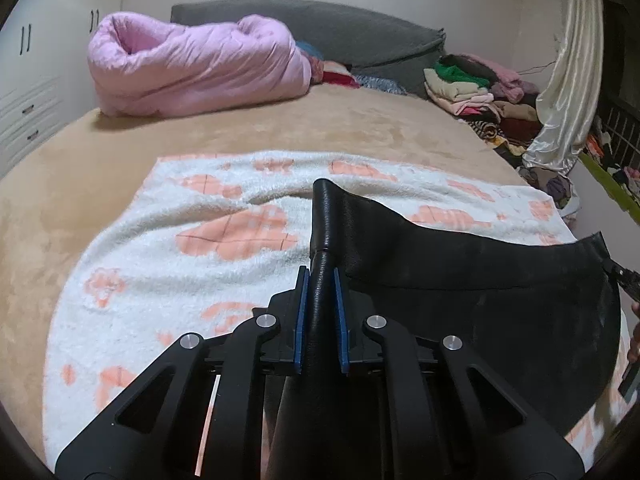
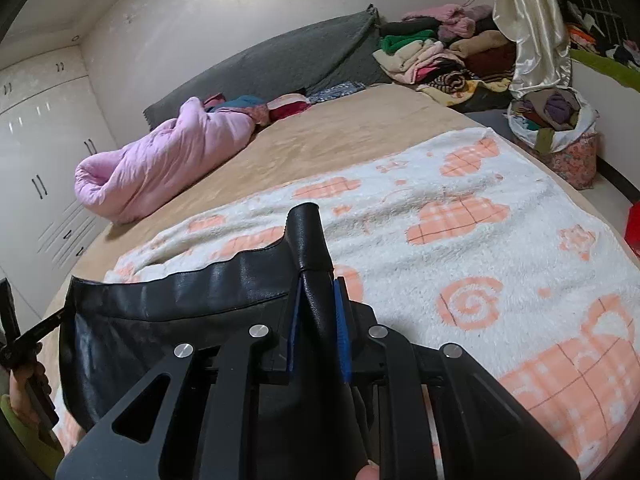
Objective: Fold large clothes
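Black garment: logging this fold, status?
Left gripper and right gripper shut on black garment. Stretched above white blanket. Nothing blocking.

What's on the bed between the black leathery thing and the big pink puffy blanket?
Past the black garment comes the white blanket with orange hearts, then bare tan bedcover up to the pink quilt. The left wrist view shows this best.
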A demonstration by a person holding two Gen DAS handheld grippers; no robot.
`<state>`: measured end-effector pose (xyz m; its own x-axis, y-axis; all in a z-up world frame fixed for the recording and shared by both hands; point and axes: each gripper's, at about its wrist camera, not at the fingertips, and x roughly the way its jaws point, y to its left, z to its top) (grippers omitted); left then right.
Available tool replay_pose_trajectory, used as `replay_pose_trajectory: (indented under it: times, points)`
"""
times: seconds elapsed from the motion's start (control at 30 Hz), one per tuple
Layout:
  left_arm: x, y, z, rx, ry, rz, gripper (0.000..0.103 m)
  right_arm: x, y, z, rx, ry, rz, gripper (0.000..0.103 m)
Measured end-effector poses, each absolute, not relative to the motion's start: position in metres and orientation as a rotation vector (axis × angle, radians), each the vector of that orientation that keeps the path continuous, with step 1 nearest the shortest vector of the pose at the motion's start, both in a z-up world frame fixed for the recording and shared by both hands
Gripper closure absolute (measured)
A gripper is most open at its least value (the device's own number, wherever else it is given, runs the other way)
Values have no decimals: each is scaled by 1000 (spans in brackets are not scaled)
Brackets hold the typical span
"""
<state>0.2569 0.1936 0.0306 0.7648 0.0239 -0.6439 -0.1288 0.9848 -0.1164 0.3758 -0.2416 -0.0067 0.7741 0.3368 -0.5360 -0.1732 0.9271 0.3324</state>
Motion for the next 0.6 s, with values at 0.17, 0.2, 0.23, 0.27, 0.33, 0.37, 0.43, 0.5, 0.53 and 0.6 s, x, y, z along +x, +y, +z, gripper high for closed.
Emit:
replay_pose_trajectory:
  times: [0.17,0.2,0.23,0.27,0.33,0.37,0.43,0.5,0.53,0.6]
  points:
    - [276,194,0,-149,768,109,98,387,-234,-26,224,661,246,88]
    - [276,195,-4,-148,775,111,98,389,-234,-30,221,671,243,88]
    - [277,196,-9,-150,784,114,97,393,-235,-37,223,691,239,88]
    - [277,197,-13,-155,792,114,97,395,-236,-42,229,708,236,88]
    - [278,198,-19,-159,800,113,96,401,-238,-55,239,758,223,88]
    - [278,198,-22,-161,807,112,95,403,-238,-60,237,773,219,88]
    - [279,200,-25,-169,816,110,94,405,-238,-69,242,795,211,86]
    - [279,200,-26,-173,819,109,93,407,-241,-78,269,824,213,84]
    - [278,201,-28,-180,820,109,92,407,-243,-80,280,828,215,83]
    - [278,203,-29,-190,822,109,90,408,-245,-83,300,837,217,82]
